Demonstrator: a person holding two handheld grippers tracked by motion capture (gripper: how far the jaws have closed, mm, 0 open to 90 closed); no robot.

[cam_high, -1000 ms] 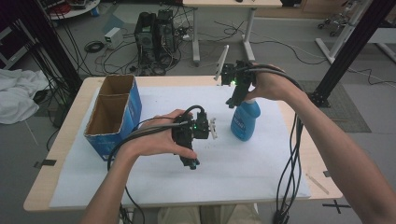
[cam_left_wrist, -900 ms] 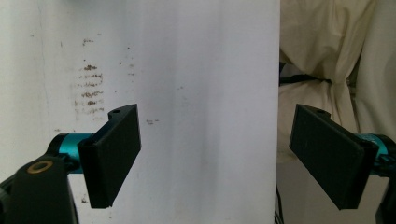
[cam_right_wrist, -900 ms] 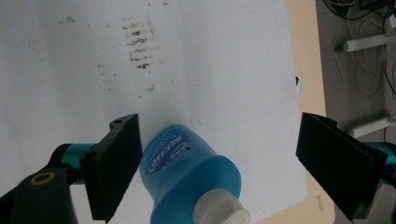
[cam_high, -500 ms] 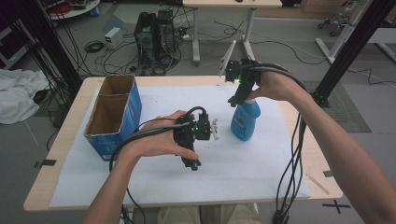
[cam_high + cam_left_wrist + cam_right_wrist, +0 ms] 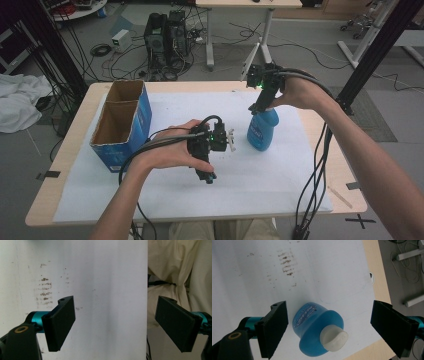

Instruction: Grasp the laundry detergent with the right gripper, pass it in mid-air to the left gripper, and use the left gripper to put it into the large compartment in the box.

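High view: right hand [image 5: 300, 94] raised over the far right part of the table, right gripper [image 5: 258, 106] pointing down, just above the cap of one blue bottle [image 5: 262, 130]. Right forearm comes in from the lower right, cables trailing off it.

Right gripper view: jaws spread wide with the bottle [image 5: 317, 331] between them, nothing touching either jaw, so released. White cap [image 5: 334, 336] is on, bottle upright on the white sheet [image 5: 249, 270], near the sheet's right edge.

Left hand [image 5: 167, 152] is low at table centre, holding the left gripper [image 5: 210, 177] with its jaws pointing back toward the person's edge. Left gripper view: jaws wide apart, nothing between them, over the white sheet [image 5: 105, 277]; also released.

Containers: one blue cardboard box [image 5: 121, 125] at the left of the table, open top, two compartments. Can't make out anything in either one from this angle.

Count: one bottle, one box, two grippers.
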